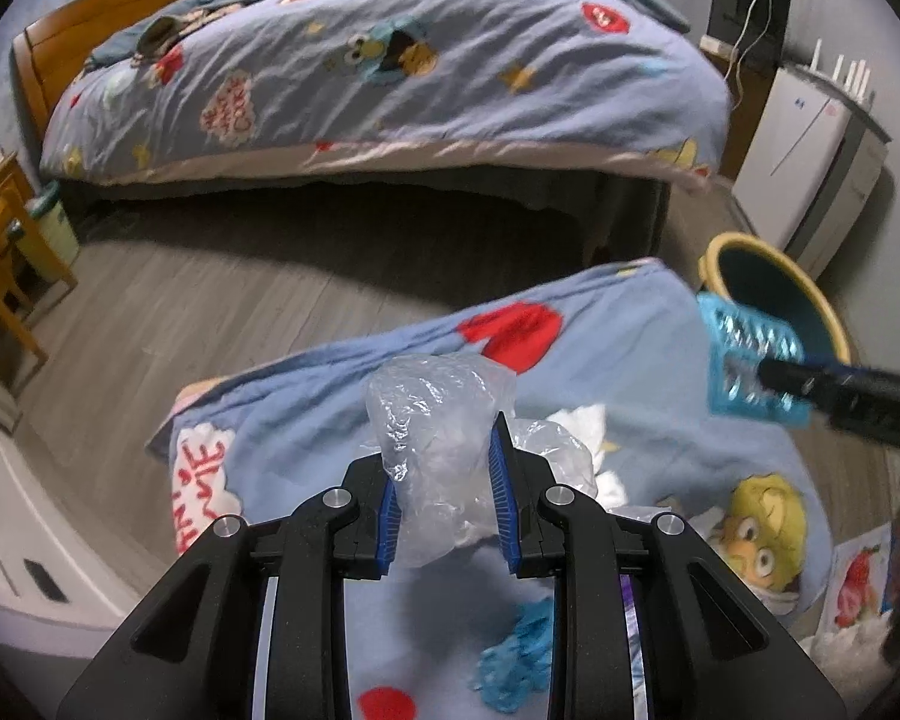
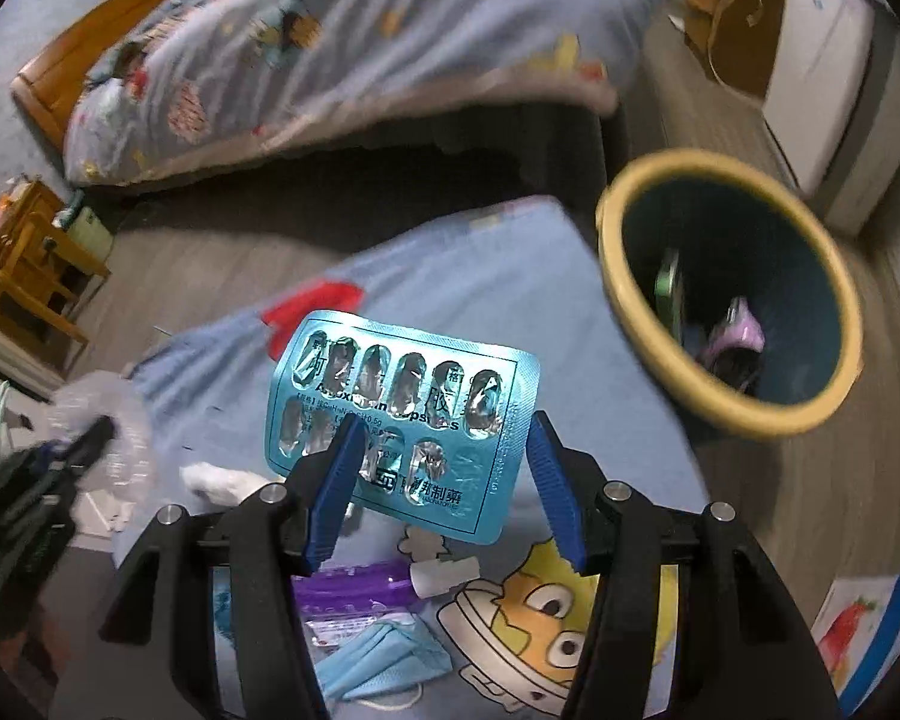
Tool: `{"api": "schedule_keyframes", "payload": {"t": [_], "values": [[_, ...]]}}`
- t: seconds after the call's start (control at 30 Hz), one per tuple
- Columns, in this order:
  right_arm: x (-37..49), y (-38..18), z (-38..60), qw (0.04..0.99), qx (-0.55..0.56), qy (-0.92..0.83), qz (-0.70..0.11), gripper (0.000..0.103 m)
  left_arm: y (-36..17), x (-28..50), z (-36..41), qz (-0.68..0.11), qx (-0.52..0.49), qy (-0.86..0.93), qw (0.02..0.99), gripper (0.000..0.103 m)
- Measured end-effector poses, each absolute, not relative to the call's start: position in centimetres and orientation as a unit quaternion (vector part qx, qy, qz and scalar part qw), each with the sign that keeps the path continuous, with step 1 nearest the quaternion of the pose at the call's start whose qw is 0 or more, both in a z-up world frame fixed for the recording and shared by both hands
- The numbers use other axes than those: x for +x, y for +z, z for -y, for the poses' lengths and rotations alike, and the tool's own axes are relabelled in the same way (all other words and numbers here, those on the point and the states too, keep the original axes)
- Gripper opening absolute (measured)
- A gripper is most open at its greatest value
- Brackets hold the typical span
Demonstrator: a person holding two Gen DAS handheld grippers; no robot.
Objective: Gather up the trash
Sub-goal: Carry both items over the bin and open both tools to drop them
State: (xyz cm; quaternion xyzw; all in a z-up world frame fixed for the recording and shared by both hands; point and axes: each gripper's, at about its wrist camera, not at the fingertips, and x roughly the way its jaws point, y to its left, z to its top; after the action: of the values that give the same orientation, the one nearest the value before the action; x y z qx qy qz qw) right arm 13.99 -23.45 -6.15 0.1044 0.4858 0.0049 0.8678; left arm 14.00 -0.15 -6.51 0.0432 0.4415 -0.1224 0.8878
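Note:
My left gripper [image 1: 447, 501] is shut on a crumpled clear plastic bag [image 1: 435, 420] and holds it above a blue cartoon blanket [image 1: 618, 348]. My right gripper [image 2: 444, 483] is shut on an empty blue pill blister pack [image 2: 402, 414], held above the blanket [image 2: 480, 276]; it also shows in the left wrist view [image 1: 750, 354]. The yellow-rimmed trash bin [image 2: 732, 294] stands just right of the blister pack, with some trash inside. On the blanket lie a blue face mask [image 2: 384, 660], a purple wrapper [image 2: 354, 594], white tissue [image 2: 222, 480] and a blue crumpled scrap [image 1: 516, 660].
A bed with a matching duvet [image 1: 390, 72] stands behind across a strip of wood floor [image 1: 210, 294]. A wooden stool [image 1: 0, 252] is at the left. A white appliance [image 1: 804, 162] stands at the right behind the bin [image 1: 774, 294]. A strawberry picture card [image 2: 864, 618] lies at the lower right.

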Motion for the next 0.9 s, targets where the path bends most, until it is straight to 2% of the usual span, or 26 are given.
{"api": "schedule_keyframes", "payload": {"t": [0.2, 0.4, 0.53, 0.9], "values": [[12.6, -0.5, 26.4, 0.893, 0.068, 0.020, -0.443, 0.055, -5.8, 13.5, 1.8, -0.428, 0.046, -0.142, 0.891, 0.027], [12.0, -1.1, 29.2, 0.888, 0.128, 0.030, -0.441, 0.055, -6.0, 13.0, 3.2, -0.430, 0.051, -0.150, 0.889, 0.027], [12.3, -1.2, 30.1, 0.894, 0.094, 0.017, -0.438, 0.055, -6.2, 13.1, 4.1, -0.431, 0.057, -0.144, 0.889, 0.027], [13.6, -0.4, 35.0, 0.903, 0.101, 0.004, -0.419, 0.055, -5.8, 12.8, 7.7, -0.415, 0.082, -0.151, 0.894, 0.027]]}}
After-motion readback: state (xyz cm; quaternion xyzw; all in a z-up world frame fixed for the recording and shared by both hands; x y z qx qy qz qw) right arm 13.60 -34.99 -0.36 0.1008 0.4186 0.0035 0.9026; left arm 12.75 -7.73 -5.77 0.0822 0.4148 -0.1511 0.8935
